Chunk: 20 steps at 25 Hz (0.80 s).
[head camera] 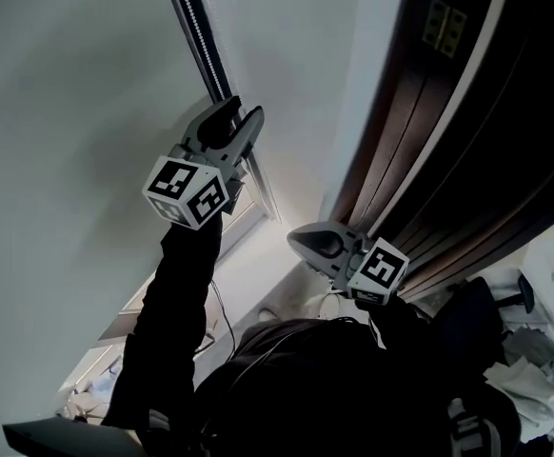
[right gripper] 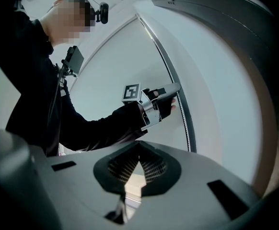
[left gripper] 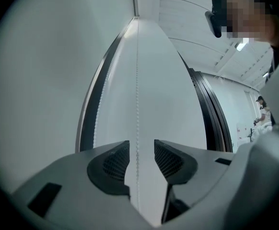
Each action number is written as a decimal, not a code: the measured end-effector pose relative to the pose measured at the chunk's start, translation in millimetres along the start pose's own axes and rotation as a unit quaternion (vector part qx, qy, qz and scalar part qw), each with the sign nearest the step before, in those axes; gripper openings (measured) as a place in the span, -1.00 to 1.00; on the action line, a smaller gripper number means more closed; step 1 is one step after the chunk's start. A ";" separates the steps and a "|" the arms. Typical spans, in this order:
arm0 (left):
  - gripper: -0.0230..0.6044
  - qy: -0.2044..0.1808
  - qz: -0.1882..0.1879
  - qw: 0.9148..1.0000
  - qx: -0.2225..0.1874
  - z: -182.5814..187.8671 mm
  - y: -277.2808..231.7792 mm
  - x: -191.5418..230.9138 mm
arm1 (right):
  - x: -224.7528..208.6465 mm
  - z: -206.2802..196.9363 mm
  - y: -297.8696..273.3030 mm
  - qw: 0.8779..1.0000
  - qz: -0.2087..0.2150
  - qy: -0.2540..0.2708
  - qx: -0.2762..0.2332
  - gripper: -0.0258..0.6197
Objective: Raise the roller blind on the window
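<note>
- Head view: you hold your left gripper up at the bead chain beside the window frame, with your right gripper lower and apart from it.
- Left gripper view: your jaws stand wide apart. The chain runs upright between them, and neither pad presses on it.
- Right gripper view: your jaws are closed together on nothing, and the chain hangs well ahead of them.

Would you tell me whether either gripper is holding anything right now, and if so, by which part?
Nothing is held. The left gripper is open, with the bead chain running loose between its jaws. The right gripper is shut on nothing.
</note>
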<state>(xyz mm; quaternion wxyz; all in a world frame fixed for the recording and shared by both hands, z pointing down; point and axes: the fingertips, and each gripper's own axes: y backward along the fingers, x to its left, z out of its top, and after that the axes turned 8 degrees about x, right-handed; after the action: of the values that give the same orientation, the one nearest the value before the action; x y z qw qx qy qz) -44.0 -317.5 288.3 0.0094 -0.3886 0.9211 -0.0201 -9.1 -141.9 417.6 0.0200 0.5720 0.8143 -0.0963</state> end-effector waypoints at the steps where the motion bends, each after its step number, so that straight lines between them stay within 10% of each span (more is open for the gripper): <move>1: -0.40 0.000 0.001 1.000 0.002 -0.5 -0.5 0.3 | 0.9 1.9 1.1 1.000 -0.002 -0.003 -0.001 -0.90; 9: -0.88 -0.007 0.022 1.000 0.011 -3.9 0.0 5.9 | -5.6 -1.0 10.5 1.000 -0.016 -0.004 -0.005 -0.90; 20: -0.90 -0.061 0.007 0.998 0.023 -13.2 18.5 -13.9 | -13.8 -0.7 15.6 0.999 -0.028 0.003 -0.014 -0.90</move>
<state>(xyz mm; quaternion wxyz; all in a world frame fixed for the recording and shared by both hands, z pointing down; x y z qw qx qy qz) -48.0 -294.3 300.6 0.0748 -0.3819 0.9210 -0.0175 10.3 -149.5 418.1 0.0233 0.5487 0.8315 -0.0838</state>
